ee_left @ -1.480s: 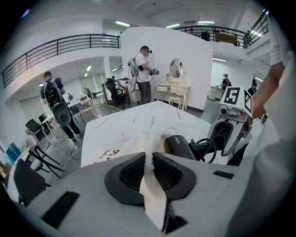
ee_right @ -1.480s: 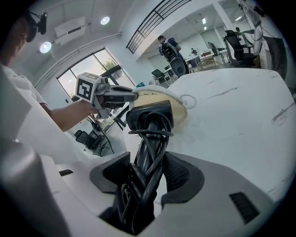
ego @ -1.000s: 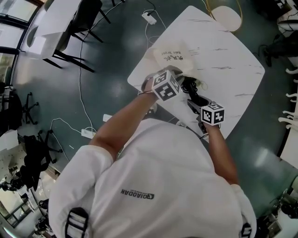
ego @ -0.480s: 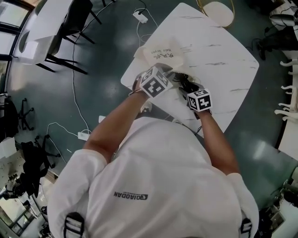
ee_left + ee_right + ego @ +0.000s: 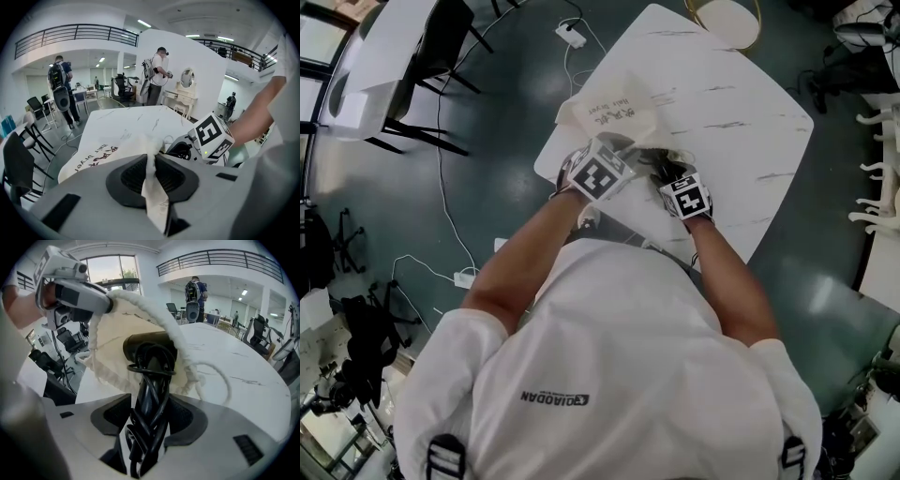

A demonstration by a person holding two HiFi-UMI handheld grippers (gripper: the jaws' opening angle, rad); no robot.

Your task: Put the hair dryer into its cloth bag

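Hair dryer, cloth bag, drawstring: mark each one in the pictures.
hair dryer [image 5: 146,345], right gripper view, on its dark barrel.
cloth bag [image 5: 614,117], head view, on the printed side.
drawstring [image 5: 157,317], right gripper view, on the thick rope at the bag's mouth.

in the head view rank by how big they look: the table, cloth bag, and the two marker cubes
1. table
2. cloth bag
3. left marker cube and right marker cube: near alike; the left looks slightly bigger, perhaps only nearer the camera.
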